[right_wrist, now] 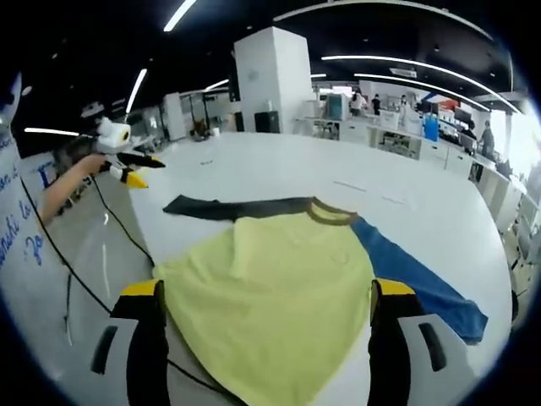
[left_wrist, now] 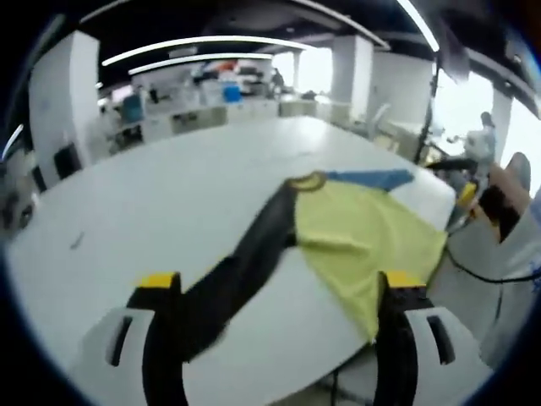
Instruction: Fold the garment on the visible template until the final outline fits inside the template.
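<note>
Nearest the lens in the right gripper view, our right hand-held gripper (right_wrist: 264, 321) stood with its jaws wide apart and holding nothing, above the yellow body of the shirt (right_wrist: 270, 288). The shirt lay flat on the white table (right_wrist: 279, 169), its black sleeve (right_wrist: 228, 207) and blue sleeve (right_wrist: 423, 288) spread to either side. In the left gripper view, our left hand-held gripper (left_wrist: 283, 317) was likewise wide and empty, the black sleeve (left_wrist: 241, 271) running between its jaws. The left hand-held gripper (right_wrist: 127, 169) also showed in the right gripper view, held in a hand (right_wrist: 89, 165) beside the table's edge.
</note>
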A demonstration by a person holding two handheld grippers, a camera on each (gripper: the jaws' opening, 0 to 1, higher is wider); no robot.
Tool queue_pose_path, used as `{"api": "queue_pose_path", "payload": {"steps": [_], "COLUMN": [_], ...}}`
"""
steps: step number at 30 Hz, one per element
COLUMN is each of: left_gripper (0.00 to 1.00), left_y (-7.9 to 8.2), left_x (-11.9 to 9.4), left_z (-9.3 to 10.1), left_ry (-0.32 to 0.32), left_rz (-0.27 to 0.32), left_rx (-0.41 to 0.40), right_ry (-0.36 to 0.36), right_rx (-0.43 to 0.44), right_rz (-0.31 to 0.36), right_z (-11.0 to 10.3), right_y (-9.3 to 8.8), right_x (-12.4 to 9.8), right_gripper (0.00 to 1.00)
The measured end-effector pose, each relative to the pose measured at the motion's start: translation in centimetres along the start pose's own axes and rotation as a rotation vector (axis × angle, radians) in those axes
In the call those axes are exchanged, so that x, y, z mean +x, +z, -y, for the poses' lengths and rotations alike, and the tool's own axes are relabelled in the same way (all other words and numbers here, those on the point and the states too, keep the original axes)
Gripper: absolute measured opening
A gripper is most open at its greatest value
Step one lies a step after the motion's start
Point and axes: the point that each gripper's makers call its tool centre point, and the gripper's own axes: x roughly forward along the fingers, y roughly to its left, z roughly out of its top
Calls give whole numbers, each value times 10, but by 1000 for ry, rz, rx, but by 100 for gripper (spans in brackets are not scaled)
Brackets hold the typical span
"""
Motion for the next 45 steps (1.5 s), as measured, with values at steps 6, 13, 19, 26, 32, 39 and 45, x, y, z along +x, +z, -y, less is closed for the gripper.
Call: {"api": "queue_pose_path", "payload": {"steps": [6, 13, 19, 26, 32, 39, 45], "left_gripper": [69, 38, 28, 25, 20, 9, 0], "left_y": [-28, -51, -77, -97, -101, -107, -105], "left_x": [7, 21, 36, 54, 58, 60, 59], "left_z": [-49, -105, -151, -170, -167, -162, -157], "left_ry": [90, 195, 237, 213, 235, 248, 236], "left_rz": [-86, -130, -246, -338, -360, -410, -415], "left_rx": [-52, -157, -198, -227, -183, -168, -199], "right_ry": [-3, -13, -22, -36, -47, -53, -61], "right_rx": [-19, -14, -12, -3, 2, 6, 11], "right_rz": [-21, -32, -51, -73, -75, -74, -73], "right_z": [-3, -4, -6, -7, -6, -6, -6], "right_y": [1, 4, 4, 2, 3, 3, 3], "right_x": [7, 11, 14, 16, 16, 16, 14], "right_gripper": [100, 98, 97, 97, 96, 95, 95]}}
